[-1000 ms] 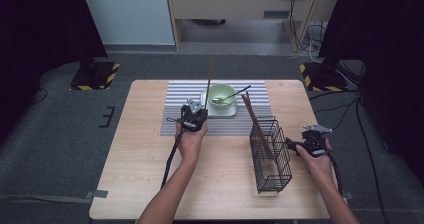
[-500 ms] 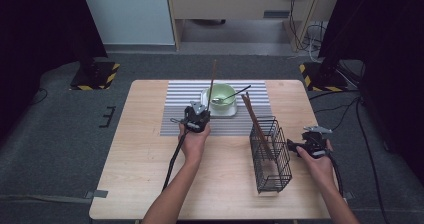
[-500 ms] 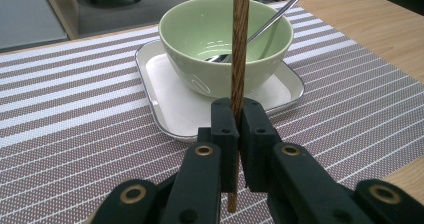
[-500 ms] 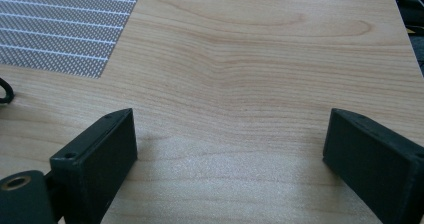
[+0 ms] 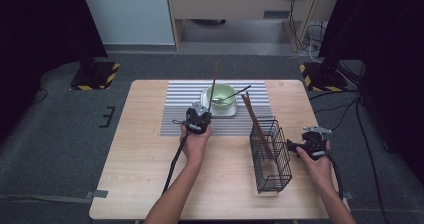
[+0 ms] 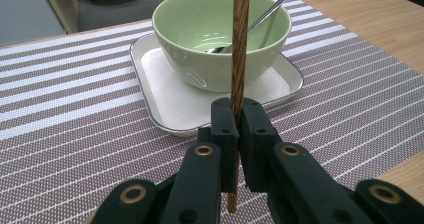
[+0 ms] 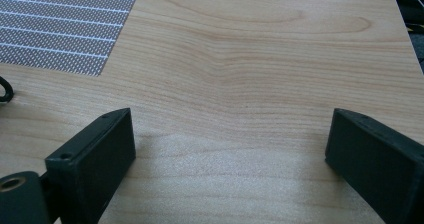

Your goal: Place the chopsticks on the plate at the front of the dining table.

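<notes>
High overhead view, two close tongs views

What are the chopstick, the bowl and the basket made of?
Chopstick: looks like wood, brown with grain streaks along it, matte. Bowl: probably glazed ceramic, pale green and glossy, with highlights on its side; hard plastic is possible. Basket: thin dark wire in an open grid, likely coated metal.

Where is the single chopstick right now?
The chopstick stands upright, clamped in the left tongs, in the high view left of centre over the striped mat, just in front of the green bowl on its white tray.
</notes>
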`<state>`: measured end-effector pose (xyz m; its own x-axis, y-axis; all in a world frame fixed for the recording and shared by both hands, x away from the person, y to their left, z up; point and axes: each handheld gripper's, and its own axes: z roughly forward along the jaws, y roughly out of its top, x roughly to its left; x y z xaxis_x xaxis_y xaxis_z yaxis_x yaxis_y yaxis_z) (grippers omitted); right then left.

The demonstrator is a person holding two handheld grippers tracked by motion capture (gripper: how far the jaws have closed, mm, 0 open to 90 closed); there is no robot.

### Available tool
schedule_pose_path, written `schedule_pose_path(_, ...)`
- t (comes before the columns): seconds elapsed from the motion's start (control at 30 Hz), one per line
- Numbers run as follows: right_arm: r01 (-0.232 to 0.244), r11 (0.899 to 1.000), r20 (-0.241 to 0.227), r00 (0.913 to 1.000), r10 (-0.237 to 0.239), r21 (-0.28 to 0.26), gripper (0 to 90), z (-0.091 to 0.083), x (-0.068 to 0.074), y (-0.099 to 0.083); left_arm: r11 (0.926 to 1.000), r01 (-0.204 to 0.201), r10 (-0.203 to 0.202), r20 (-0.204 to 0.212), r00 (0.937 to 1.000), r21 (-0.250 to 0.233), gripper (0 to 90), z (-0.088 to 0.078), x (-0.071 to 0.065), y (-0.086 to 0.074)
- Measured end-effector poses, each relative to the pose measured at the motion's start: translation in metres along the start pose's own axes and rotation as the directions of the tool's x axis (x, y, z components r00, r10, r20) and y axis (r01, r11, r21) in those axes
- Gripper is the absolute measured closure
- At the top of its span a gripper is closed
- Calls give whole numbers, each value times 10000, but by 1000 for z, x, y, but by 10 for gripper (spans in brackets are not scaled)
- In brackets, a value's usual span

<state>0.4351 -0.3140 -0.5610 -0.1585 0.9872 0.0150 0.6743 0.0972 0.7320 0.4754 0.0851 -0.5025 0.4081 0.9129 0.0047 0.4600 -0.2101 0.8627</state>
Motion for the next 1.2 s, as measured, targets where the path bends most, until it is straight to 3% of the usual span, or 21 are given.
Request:
schedule_pose_path(0.67, -25, 10000, 2, 10000, 25, 18, 50, 0, 1, 0, 9983, 268, -258, -187, 9995, 515, 856, 11, 4, -11)
schedule_pose_path(0.93, -31, 10000, 2, 10000, 31, 18, 50, 0, 1, 0, 9955, 725, -702, -393, 9968, 606, 856, 14, 15, -14)
schedule_pose_path(1.2, -8, 10000, -11, 10000, 8, 14, 49, 0, 1, 0, 9937, 929, -906, -396, 9951, 633, 854, 16, 18, -16)
